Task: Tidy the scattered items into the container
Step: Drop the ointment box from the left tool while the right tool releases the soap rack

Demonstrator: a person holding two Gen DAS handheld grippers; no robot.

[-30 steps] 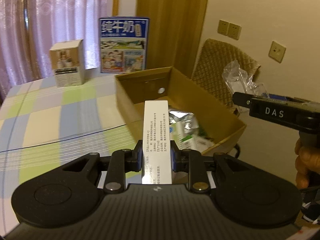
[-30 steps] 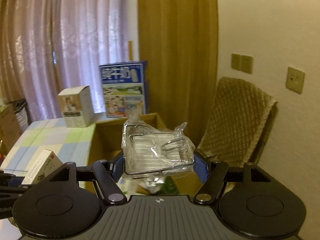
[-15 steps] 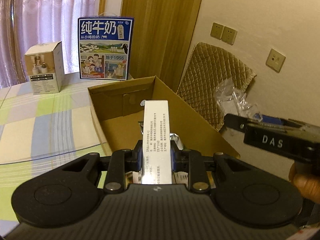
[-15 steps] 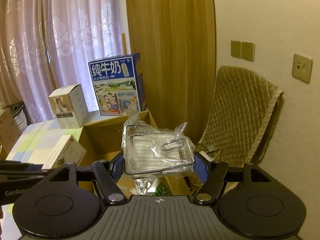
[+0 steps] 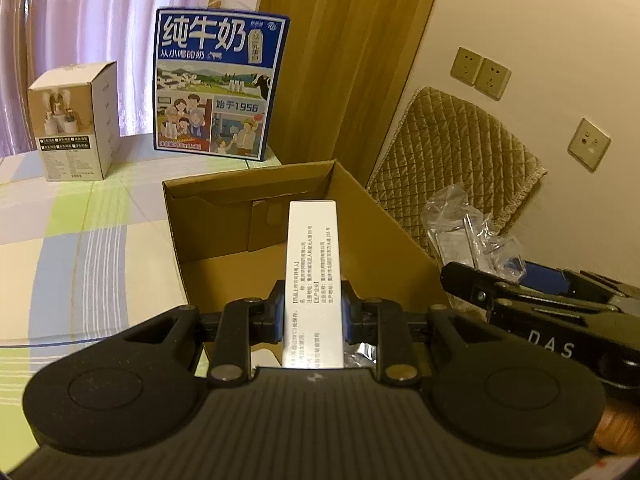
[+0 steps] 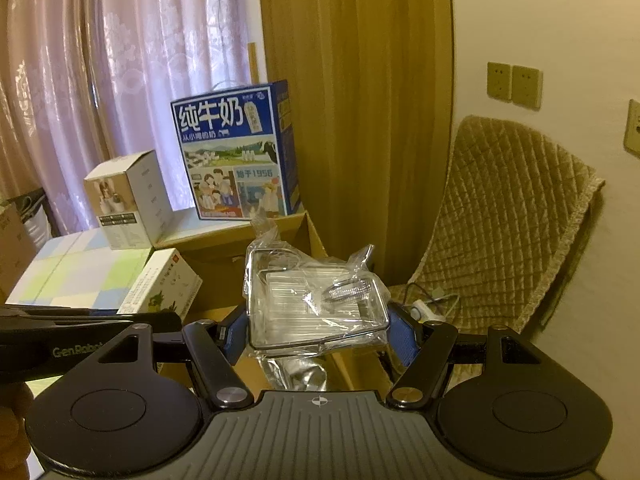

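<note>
Both claws grip something, as we read it. Our left claw (image 5: 313,316) is clamped on a narrow white box (image 5: 313,280) that juts up the centre of the left view, over the open cardboard box (image 5: 224,248) that fills mid-frame. Our right claw (image 6: 318,330) pinches a clear plastic packet (image 6: 316,300) holding a wire rack, its blue pads pressed on both sides, above the same cardboard box's far rim. In the left view the right claw enters from the right edge, lettered "DAS", with part of a hand at the lower right corner. In the right view the left claw crosses the lower left, lettered "GenRobot" as far as we can see.

The white box carries small black Chinese print that we cannot read. A blue milk carton (image 5: 218,88) in the upper centre reads "纯牛奶" and "始于1956". Left of it stands a small white product box (image 5: 74,120).

We see a table (image 5: 80,240) with a pastel checked cloth, pink curtains (image 6: 100,80) behind, a wooden door (image 6: 352,100), wall sockets (image 5: 480,72) and a quilted chair back (image 5: 452,152) at right.
</note>
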